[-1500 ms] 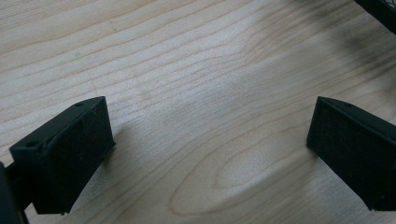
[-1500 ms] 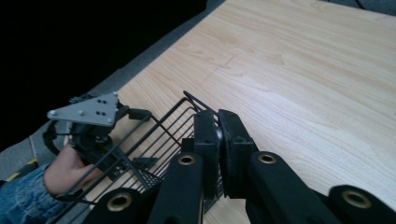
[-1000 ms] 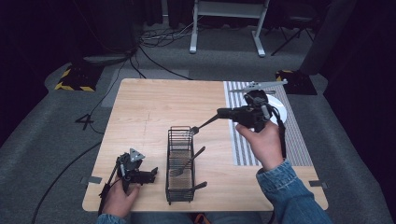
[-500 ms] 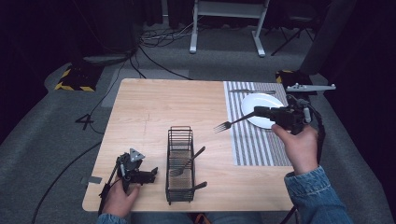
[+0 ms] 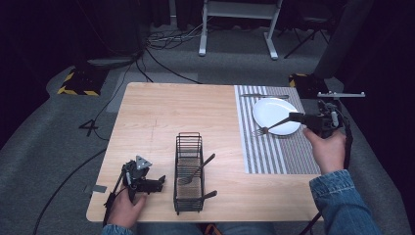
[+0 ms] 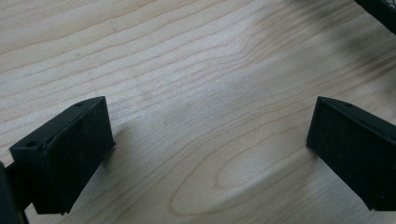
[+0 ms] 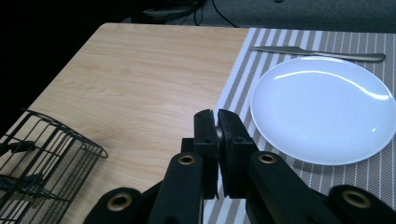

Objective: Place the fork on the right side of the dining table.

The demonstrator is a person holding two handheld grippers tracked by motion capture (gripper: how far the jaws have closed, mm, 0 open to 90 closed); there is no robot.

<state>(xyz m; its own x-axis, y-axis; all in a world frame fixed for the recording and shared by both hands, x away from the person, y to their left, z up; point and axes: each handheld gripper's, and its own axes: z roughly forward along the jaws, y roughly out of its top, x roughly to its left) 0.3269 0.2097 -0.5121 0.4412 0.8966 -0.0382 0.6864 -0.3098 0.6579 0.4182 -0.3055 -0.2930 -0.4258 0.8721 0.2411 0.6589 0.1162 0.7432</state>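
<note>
Gripper jaws spread and empty, the left gripper [image 5: 157, 184] rests on the counter [image 5: 161, 117] beside the wire rack [image 5: 189, 172]. Farther off, the right gripper [image 5: 292, 116], clamped on a fork [image 5: 270, 127], has carried it from rack to plate [image 5: 277, 115]; its own view hides the tines but shows the knife [image 7: 317, 53] beyond.

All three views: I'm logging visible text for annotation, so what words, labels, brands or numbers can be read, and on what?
None can be read. The plate, striped placemat, wire basket and table carry no lettering; the yellow-black striped block on the floor is only a pattern.
</note>
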